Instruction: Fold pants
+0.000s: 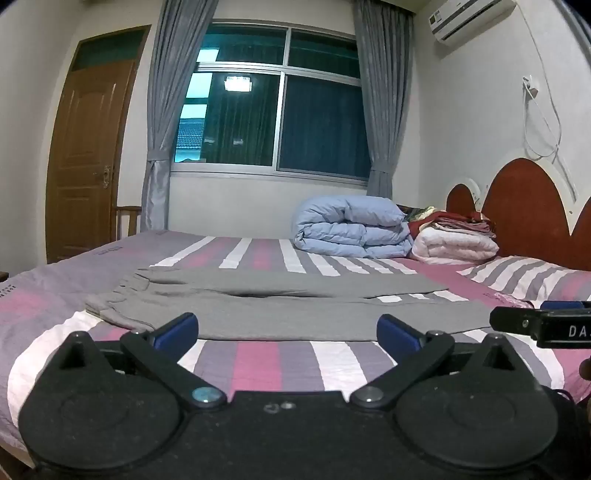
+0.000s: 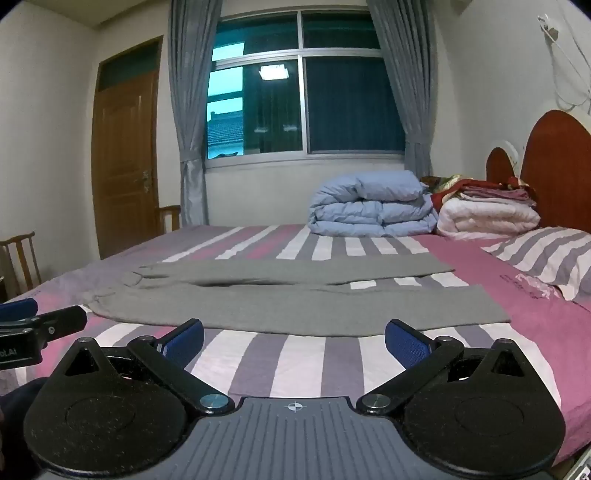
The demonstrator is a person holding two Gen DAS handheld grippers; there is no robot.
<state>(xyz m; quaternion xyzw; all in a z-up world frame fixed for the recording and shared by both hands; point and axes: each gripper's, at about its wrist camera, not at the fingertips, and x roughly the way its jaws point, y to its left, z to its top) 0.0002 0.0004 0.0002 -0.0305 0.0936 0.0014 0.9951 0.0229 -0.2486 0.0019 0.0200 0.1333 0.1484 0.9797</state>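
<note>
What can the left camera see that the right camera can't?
Only the left wrist view shows the air conditioner high on the wall and the right gripper's side poking in at the right edge. Only the right wrist view shows the wooden chair by the left wall and the left gripper's side at the left edge. Both show the gray pants lying flat on the striped bed, the blue quilt, the window, the door, and each gripper's own jaws wide open: left gripper, right gripper.

Both wrist views sit low at the bed's (image 1: 280, 358) near edge, facing 12 o'clock toward the window (image 2: 306, 85); both share the gray pants (image 1: 280, 310).
</note>
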